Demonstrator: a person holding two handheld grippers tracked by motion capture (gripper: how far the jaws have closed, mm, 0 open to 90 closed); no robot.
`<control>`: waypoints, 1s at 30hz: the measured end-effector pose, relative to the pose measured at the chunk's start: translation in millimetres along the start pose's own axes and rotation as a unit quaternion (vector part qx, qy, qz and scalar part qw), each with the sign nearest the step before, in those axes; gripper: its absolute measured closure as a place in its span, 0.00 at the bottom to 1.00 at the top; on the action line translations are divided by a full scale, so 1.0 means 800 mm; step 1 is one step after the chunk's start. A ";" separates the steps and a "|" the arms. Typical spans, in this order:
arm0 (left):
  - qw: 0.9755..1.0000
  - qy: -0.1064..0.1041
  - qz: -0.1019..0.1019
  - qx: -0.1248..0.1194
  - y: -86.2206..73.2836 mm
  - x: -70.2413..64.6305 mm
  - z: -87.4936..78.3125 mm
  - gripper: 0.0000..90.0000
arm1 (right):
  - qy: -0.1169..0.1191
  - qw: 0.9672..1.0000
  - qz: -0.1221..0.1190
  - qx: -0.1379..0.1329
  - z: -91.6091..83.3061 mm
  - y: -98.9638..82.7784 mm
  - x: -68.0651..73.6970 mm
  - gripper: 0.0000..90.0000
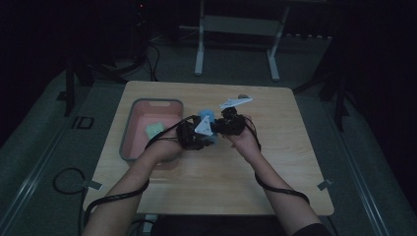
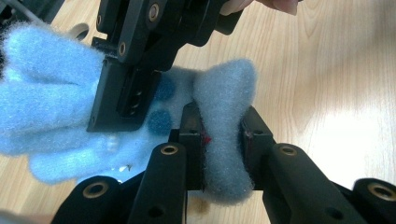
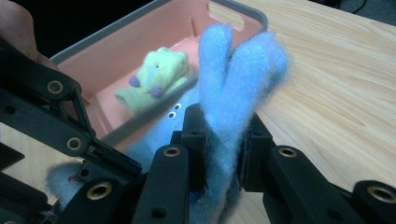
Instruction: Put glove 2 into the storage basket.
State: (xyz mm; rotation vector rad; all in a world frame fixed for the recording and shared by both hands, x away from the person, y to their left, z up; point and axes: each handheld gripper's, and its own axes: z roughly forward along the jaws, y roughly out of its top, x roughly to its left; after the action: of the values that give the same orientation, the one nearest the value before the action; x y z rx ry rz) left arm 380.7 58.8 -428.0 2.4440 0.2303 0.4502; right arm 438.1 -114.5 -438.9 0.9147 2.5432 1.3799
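Nearest the lens in the left gripper view, the left gripper (image 2: 223, 140) rises from the bottom edge with its black jaws pinched hard on a fold of the blue fuzzy glove (image 2: 46, 107), whose fingers spread toward the left of that frame. In the right gripper view the right gripper (image 3: 223, 140) does the same from the bottom centre, its jaws clamped on a bunched edge of the glove that stands up through the middle of the picture. In the high view both tools meet at the centre of the wooden table (image 1: 275, 162), the glove a small blue patch between them. Just left of centre there sits the pink bin (image 1: 129, 129), grey-rimmed, and inside it lies a green glove (image 3: 156, 81) with small purple dots, already put away. By the look of it, one piece is stowed and the blue one is mid-handling: gripped at two places, held beside the bin, likely being folded or carried across. What remains is to bring it over the rim and release it inside.
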 end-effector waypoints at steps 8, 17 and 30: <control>1.000 0.010 -0.007 0.007 -0.025 0.001 -0.019 0.84 | 0.011 1.000 -0.015 0.007 0.025 0.014 0.020 0.84; 0.999 0.021 -0.023 0.012 -0.054 0.005 -0.044 0.84 | 0.023 0.999 -0.029 0.011 0.054 0.034 0.045 0.84; 0.998 0.031 -0.041 0.029 -0.094 0.013 -0.073 0.84 | 0.044 0.998 -0.044 0.016 0.097 0.057 0.078 0.85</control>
State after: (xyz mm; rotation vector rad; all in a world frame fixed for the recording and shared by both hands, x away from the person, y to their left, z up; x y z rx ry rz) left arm 364.6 153.0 -428.7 2.4682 0.3745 0.4907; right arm 436.3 -5.2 -436.2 0.7533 2.6424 1.3889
